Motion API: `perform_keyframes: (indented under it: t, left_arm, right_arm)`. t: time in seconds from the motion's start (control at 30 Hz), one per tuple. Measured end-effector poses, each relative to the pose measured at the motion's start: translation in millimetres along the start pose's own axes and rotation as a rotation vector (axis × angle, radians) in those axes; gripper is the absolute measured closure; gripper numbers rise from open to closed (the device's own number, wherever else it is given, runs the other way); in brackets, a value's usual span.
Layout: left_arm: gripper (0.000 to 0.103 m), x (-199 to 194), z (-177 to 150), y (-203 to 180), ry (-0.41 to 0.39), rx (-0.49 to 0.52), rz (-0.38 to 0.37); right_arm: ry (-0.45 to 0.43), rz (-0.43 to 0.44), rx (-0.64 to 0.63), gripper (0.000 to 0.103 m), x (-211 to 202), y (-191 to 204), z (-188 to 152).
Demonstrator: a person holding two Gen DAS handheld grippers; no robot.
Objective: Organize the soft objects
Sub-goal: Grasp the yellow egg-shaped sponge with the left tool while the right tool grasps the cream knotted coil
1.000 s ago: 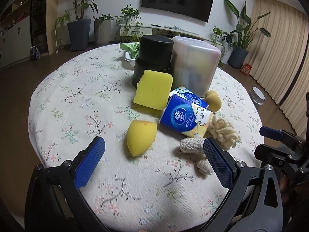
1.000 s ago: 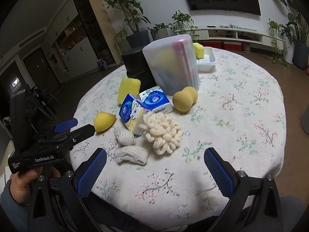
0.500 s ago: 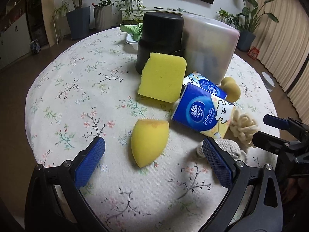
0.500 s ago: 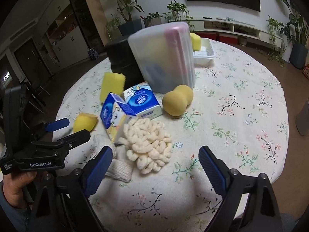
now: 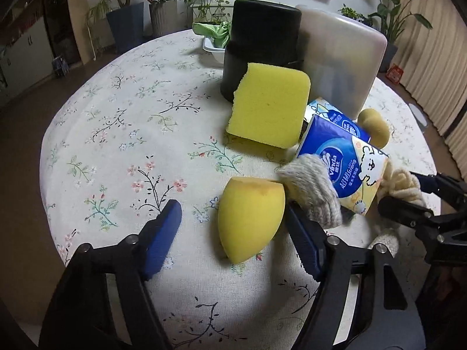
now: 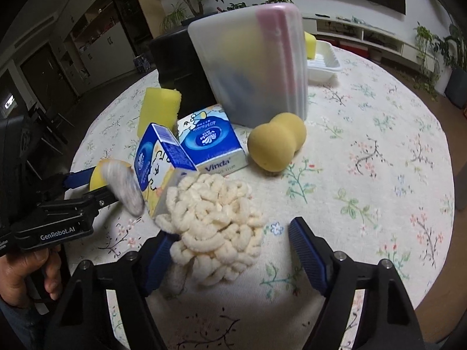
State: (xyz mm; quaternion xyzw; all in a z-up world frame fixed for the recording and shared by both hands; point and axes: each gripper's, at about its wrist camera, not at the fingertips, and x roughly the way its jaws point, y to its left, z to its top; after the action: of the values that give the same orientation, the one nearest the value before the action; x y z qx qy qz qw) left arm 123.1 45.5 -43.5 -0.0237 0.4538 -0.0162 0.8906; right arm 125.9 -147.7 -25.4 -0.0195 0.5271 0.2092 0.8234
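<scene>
My left gripper stood with its jaws parted around the yellow teardrop sponge, which lay on the floral tablecloth between the two blue pads; I could not tell whether either pad touched it. A grey knitted piece was draped over the right finger, pressed against the sponge's far right edge. Just beyond it leaned a blue Vinda tissue pack, and farther on the square yellow sponge was propped against the black cylinder.

My right gripper was spread wide on either side of the cream chenille bundle. Its left pad was touching or just beside the bundle's near left edge, and its right pad stood clear of it. Behind the bundle sat the tilted tissue pack and a second tissue pack lying flat. The tan peanut-shaped sponge rested to the right of them, at the foot of the frosted plastic container. A white tray with a yellow sponge in it sat at the far side of the table.
</scene>
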Motion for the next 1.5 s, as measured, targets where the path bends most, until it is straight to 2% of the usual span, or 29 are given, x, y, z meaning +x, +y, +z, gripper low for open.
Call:
perform_keyframes:
  t: [0.1,0.23,0.4,0.53,0.7,0.8,1.3,1.43,1.47,1.5]
  left_arm:
    - [0.032,-1,0,3,-0.005,-0.011,-0.010]
    - [0.038,-3,2,5,-0.011,-0.018,-0.021]
    - [0.039,-5,0,4,-0.017,-0.018,-0.028]
    - [0.051,-5,-1,3,-0.022,-0.014,-0.027]
    - [0.057,-6,-2,-1,-0.027,0.008,-0.024]
    - [0.066,-7,-2,-6,-0.032,0.026,-0.025]
    - [0.068,-7,-6,-3,-0.042,-0.003,-0.041]
    - [0.068,-8,-6,-4,-0.046,-0.006,-0.033]
    - [0.068,-8,-7,-4,-0.047,-0.005,-0.033]
    - [0.069,-8,-6,-4,-0.048,-0.005,-0.033]
  right_arm:
    - [-0.005,-0.002,-0.006,0.026,0,0,0]
    - [-0.007,-0.029,-0.039,0.028,1,4,-1]
    - [-0.008,-0.037,-0.047,0.028,3,5,-1]
    - [-0.009,-0.042,-0.053,0.028,3,6,-1]
    - [-0.011,-0.043,-0.055,0.028,3,7,-2]
    - [-0.014,-0.036,-0.048,0.028,2,6,-3]
    - [-0.027,-0.017,-0.013,0.028,2,3,-4]
    - [-0.028,-0.034,-0.030,0.028,2,4,-4]
    - [-0.029,-0.044,-0.039,0.032,3,5,-4]
    - [-0.033,-0.055,-0.044,0.048,3,6,-5]
